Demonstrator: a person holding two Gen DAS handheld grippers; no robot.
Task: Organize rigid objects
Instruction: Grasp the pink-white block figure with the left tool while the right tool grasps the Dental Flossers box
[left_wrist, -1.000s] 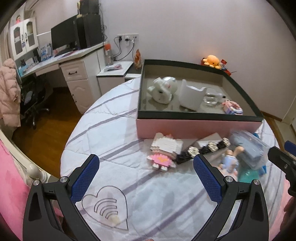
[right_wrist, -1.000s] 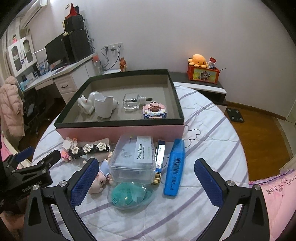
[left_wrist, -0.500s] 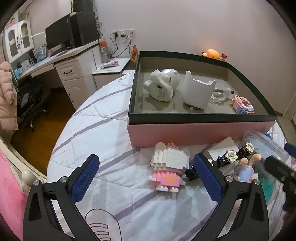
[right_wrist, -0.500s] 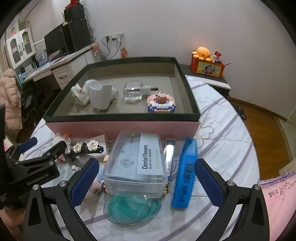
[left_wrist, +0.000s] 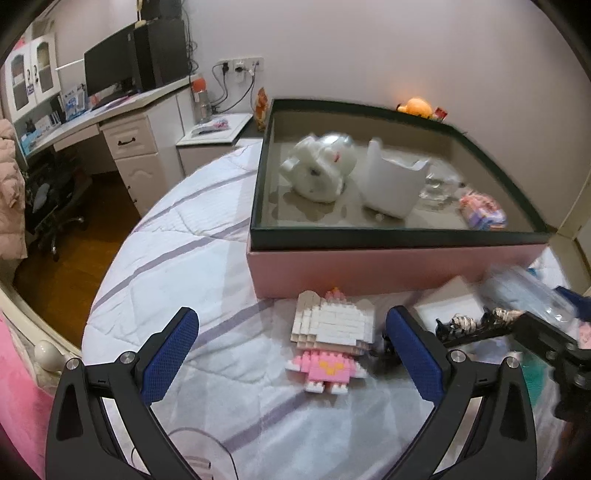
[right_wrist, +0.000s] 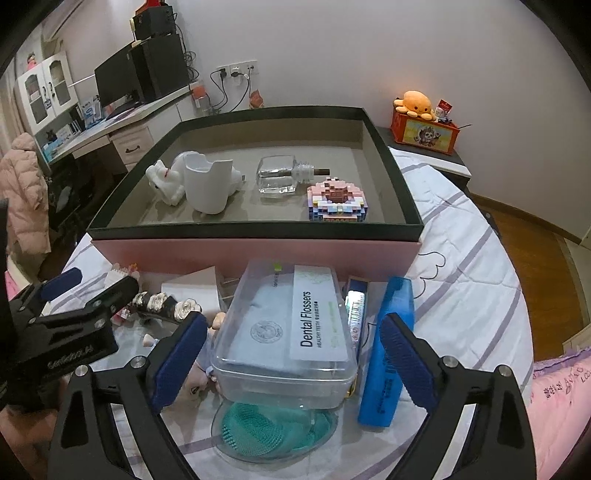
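My right gripper (right_wrist: 291, 354) straddles the clear dental-flosser box (right_wrist: 288, 332) — jaws closing, pads not yet pressing — presumably bound for the tray (right_wrist: 255, 232) beyond. My left gripper (left_wrist: 291, 354) hangs spread wide over the brick figure (left_wrist: 332, 339) (untouched) on the bed.

Setting: home bedrm | evidence: quilted striped bedspread (left_wrist: 192, 266), desk w/ monitor (left_wrist: 107, 70) & drawers, office chair (left_wrist: 55, 206), puffer jacket (right_wrist: 26, 195), plush octopus (right_wrist: 415, 104) on nightstand, wood floor
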